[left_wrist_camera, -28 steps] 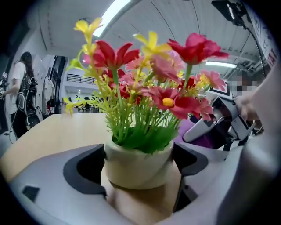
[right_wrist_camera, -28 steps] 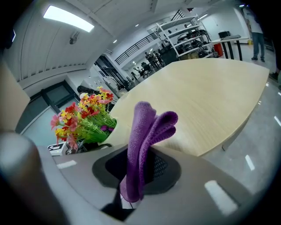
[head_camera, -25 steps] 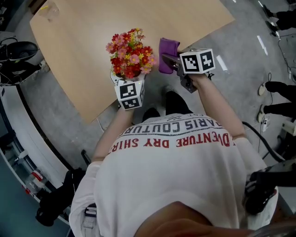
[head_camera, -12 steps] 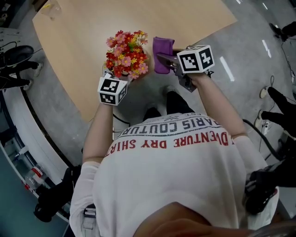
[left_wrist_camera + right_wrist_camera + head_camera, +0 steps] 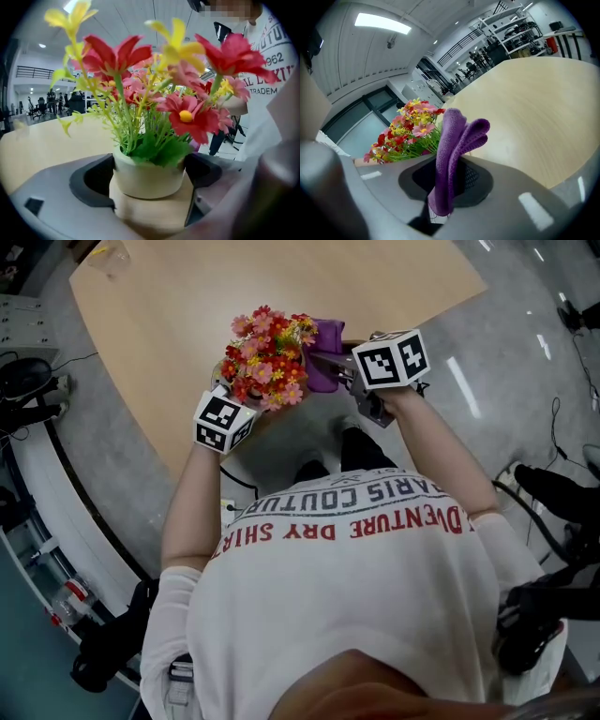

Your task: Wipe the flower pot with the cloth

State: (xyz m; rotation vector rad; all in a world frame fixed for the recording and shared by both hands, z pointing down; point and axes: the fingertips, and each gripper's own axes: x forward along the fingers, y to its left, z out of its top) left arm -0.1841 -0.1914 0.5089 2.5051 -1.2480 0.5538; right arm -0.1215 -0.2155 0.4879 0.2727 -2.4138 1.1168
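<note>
The left gripper [image 5: 230,404] has its jaws clamped on the white flower pot [image 5: 146,177] at the near edge of the table [image 5: 159,324], with red, pink and yellow flowers [image 5: 267,357] crowding above it. Just to the right, the folded purple cloth [image 5: 323,367], pinched in the right gripper [image 5: 449,187], touches the blooms

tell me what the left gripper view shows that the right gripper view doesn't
Only the left gripper view: the pale pot, gripped between the jaws of the left claw. Only the right gripper view: the purple cloth, pinched in the right claw. Both: the flowers and the wooden table.
</note>
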